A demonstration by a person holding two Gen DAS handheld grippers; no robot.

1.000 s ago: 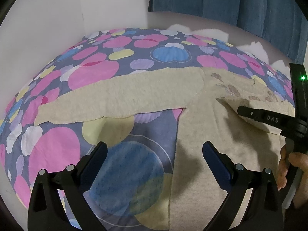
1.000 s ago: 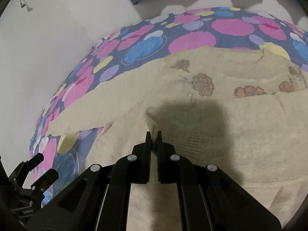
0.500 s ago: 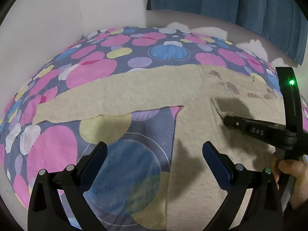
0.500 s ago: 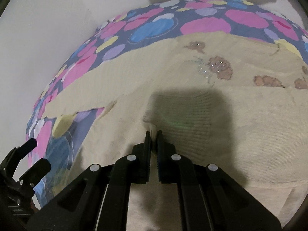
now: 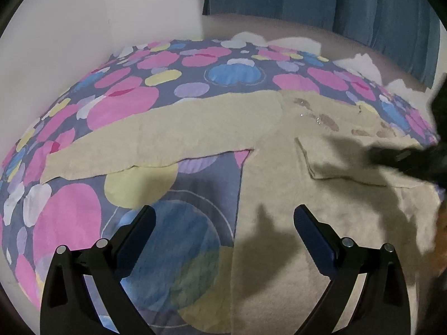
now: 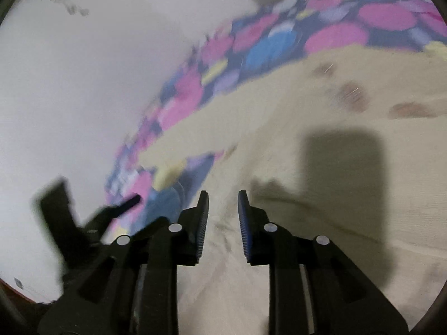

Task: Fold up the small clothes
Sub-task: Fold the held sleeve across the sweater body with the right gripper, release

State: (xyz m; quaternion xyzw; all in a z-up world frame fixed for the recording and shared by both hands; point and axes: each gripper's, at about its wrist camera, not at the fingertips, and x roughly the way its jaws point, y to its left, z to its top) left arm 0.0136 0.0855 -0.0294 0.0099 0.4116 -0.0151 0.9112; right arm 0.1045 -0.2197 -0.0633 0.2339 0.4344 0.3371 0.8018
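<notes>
A cream knit sweater (image 5: pixel 293 195) lies flat on a bedspread (image 5: pixel 125 106) printed with pink, blue and yellow spots. One sleeve (image 5: pixel 167 136) extends straight out to the left across the bedspread. The other sleeve (image 5: pixel 349 164) is folded inward and rests on the body panel, its cuff edge lying near the brown motifs (image 5: pixel 327 122) on the chest.

The left gripper (image 5: pixel 223 220) hovers over the near hem region, jaws spread wide, nothing between them.

The right gripper (image 6: pixel 222 217) sits above the sweater body; its jaws are opening, with no fabric between the pads (image 6: pixel 244 223). The right wrist view is motion-blurred. A blue curtain (image 5: pixel 335 5) hangs at the far side.
</notes>
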